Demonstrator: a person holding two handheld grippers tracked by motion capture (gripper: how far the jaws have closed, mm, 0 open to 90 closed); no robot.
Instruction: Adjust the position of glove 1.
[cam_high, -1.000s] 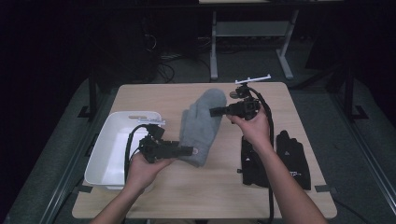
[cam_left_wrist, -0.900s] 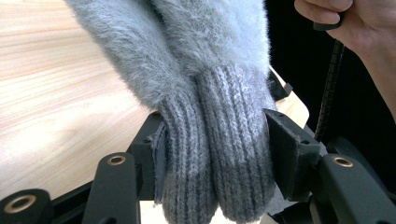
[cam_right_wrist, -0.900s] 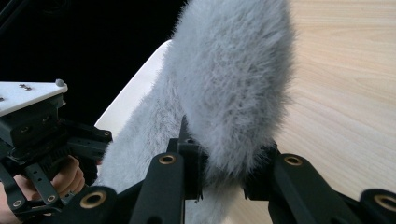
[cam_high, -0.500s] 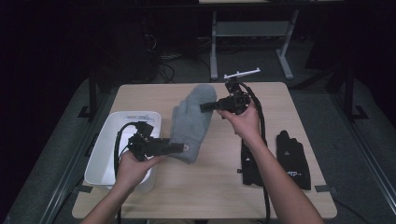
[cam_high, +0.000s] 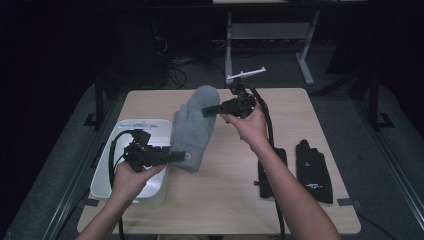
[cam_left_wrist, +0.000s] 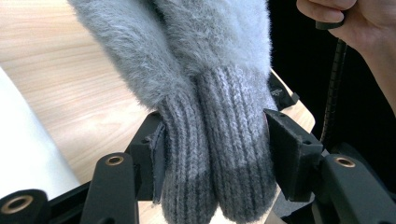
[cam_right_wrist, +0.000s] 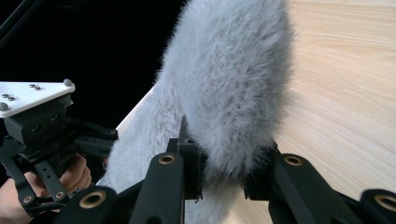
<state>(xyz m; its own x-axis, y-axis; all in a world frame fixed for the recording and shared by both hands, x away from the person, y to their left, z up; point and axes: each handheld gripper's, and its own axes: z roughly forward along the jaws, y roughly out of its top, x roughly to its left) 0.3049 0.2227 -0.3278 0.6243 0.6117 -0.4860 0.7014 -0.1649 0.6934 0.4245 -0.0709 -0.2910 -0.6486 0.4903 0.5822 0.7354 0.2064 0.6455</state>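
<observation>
Two grippers shared one load above the wooden worktop (cam_high: 220, 200), the largest thing in sight. Next in size, the grey mitten (cam_high: 192, 127) hung stretched over the worktop's middle, lifted clear of the wood, its fluffy tip toward the far edge and its ribbed cuff toward the near left. At the worktop's left end sat a white bin (cam_high: 107, 172), just beside the mitten's cuff. On the worktop's right part lay a pair of black gloves (cam_high: 312, 170), well apart from the mitten. The right gripper (cam_high: 206, 111), held in the person's right hand (cam_high: 247, 125) above the worktop's far half, was clamped on the fluffy tip; in the right gripper view the fur (cam_right_wrist: 224, 93) bulged out between its jaws. The left gripper (cam_high: 181, 156), carried by the left hand (cam_high: 131, 177) over the bin's right rim, had the cuff between its jaws; in the left gripper view the doubled ribbed knit (cam_left_wrist: 215, 154) filled the gap, and both pads pressed against it.
</observation>
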